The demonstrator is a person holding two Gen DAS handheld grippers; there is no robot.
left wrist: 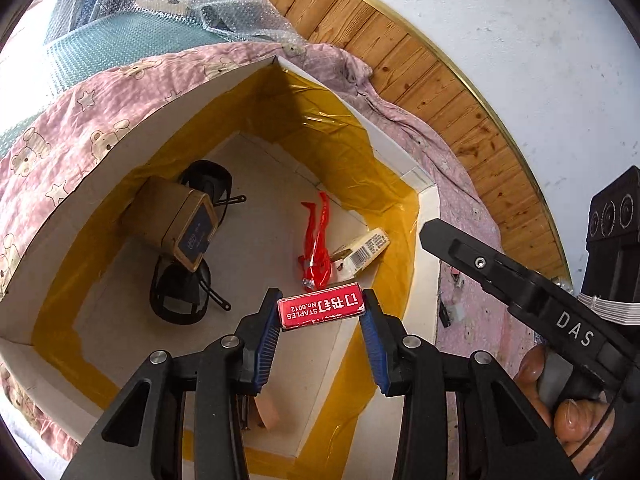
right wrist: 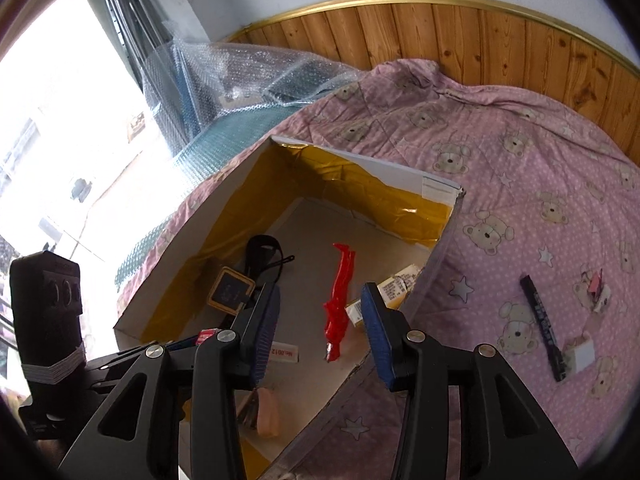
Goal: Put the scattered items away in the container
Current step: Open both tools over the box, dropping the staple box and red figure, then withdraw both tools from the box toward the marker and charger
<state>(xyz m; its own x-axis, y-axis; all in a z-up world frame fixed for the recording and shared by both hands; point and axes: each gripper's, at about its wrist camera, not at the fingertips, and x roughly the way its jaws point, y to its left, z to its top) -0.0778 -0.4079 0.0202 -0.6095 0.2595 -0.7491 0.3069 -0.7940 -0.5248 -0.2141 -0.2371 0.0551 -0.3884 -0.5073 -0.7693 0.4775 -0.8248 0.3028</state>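
In the left wrist view we hold a red staples box (left wrist: 321,307) with the left gripper (left wrist: 320,316), low in the centre of the frame, over the open cardboard box (left wrist: 100,148) lined with yellow tape. The blue pads (left wrist: 267,344) stand on either side of the staples box; the left pad touches it, while a thin gap seems to show at the right pad, so we cannot tell for sure whether the grip is firm.

Inside the cardboard box, at centre left, a brown carton (left wrist: 176,224) lies on top of black glasses (left wrist: 180,296). Right of centre lie a red plastic toy (left wrist: 318,240) and, just beside it, a small cream packet (left wrist: 366,254) with a barcode.

In the right wrist view our right gripper (right wrist: 320,328) hovers with its jaws apart and nothing between them, low in the centre, above the box's near edge. At the right of that frame, on the pink bear-print quilt (right wrist: 520,160), a dark pen (right wrist: 544,328) lies near a small white block (right wrist: 580,356) and a small pink clip (right wrist: 596,284).
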